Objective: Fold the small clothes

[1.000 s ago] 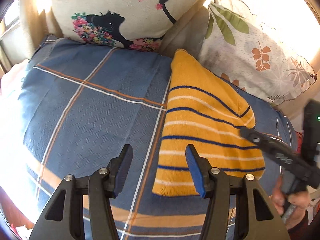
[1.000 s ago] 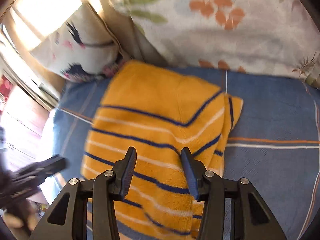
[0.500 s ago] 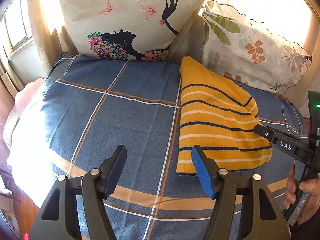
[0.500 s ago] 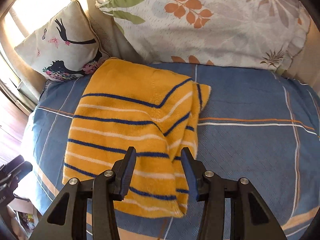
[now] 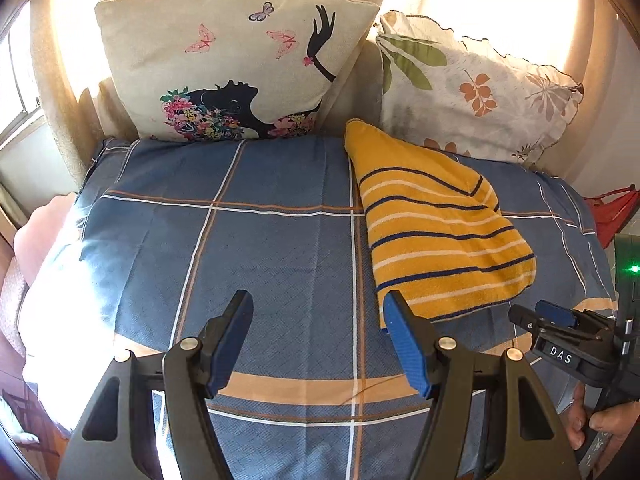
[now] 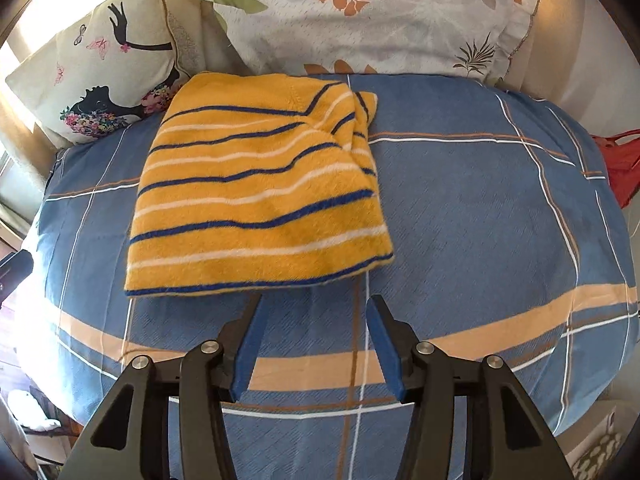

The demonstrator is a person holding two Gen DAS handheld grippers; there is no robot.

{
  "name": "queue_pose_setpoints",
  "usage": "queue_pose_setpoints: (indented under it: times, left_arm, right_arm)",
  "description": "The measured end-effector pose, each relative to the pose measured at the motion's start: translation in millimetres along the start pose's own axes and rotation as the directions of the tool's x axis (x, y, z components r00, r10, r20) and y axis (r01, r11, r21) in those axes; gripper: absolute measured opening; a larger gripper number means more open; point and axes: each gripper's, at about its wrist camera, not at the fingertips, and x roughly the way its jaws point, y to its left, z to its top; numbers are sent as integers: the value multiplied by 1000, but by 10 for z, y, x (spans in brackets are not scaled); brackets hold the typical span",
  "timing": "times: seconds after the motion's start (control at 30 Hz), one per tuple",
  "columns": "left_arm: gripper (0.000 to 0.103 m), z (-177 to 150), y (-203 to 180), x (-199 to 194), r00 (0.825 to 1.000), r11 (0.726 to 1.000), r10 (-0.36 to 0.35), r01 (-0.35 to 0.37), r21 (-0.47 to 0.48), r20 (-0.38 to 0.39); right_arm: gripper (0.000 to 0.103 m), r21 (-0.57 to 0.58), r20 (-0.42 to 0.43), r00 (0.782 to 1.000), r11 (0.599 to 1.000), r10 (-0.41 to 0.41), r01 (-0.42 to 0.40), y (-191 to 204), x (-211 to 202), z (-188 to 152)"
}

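A folded yellow garment with blue and white stripes point(image 5: 436, 236) lies flat on the blue plaid sheet point(image 5: 260, 240); it also shows in the right wrist view point(image 6: 256, 192), left of centre. My left gripper point(image 5: 318, 306) is open and empty, just short of the garment's near left corner. My right gripper point(image 6: 314, 306) is open and empty, just short of the garment's near hem. The right gripper also shows at the right edge of the left wrist view point(image 5: 548, 316), beside the garment's near right end.
A cream cushion with a black silhouette point(image 5: 236, 68) and a leaf-print pillow point(image 5: 472, 88) lean along the back. A red item point(image 6: 620, 164) sits at the right edge of the bed. The sheet's left side drops off in bright sunlight.
Both grippers have drawn back from the garment toward the near edge of the bed. The garment lies where it was, folded.
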Motion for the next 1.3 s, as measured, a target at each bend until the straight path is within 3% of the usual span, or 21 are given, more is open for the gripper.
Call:
queue_pose_setpoints:
  times: [0.13, 0.33, 0.5, 0.57, 0.63, 0.7, 0.8, 0.9, 1.3]
  left_arm:
    - [69, -30, 90, -134, 999, 1000, 7, -8, 24, 41]
    - [82, -63, 223, -400, 989, 999, 33, -37, 23, 142]
    - [103, -108, 300, -744, 945, 992, 125, -130, -4, 303]
    - [103, -100, 366, -822, 931, 989, 148, -145, -32, 334]
    - [103, -105, 425, -825, 928, 988, 157, -147, -55, 338]
    - [103, -99, 459, -761, 940, 989, 145, -138, -45, 308]
    - [103, -126, 500, -580, 974, 995, 102, -97, -35, 202]
    - [103, -190, 501, -395, 993, 998, 59, -55, -40, 101]
    - [103, -393, 282, -168, 1000, 1000, 17, -16, 16, -26]
  right_arm:
    - [56, -26, 25, 1000, 1000, -16, 16, 219, -116, -117]
    - [58, -46, 55, 998, 999, -24, 26, 454, -265, -211]
    - [59, -55, 64, 997, 998, -34, 37, 599, -335, -270]
    - [59, -61, 65, 997, 997, -37, 41, 654, -351, -283]
    - [59, -66, 66, 997, 997, -42, 47, 705, -368, -287]
    - [59, -71, 71, 996, 996, -49, 54, 752, -384, -294]
    - [59, -73, 69, 996, 996, -53, 58, 793, -383, -306]
    - [59, -74, 56, 997, 995, -61, 65, 818, -355, -329]
    - [61, -36, 25, 997, 997, -70, 71, 700, -273, -429]
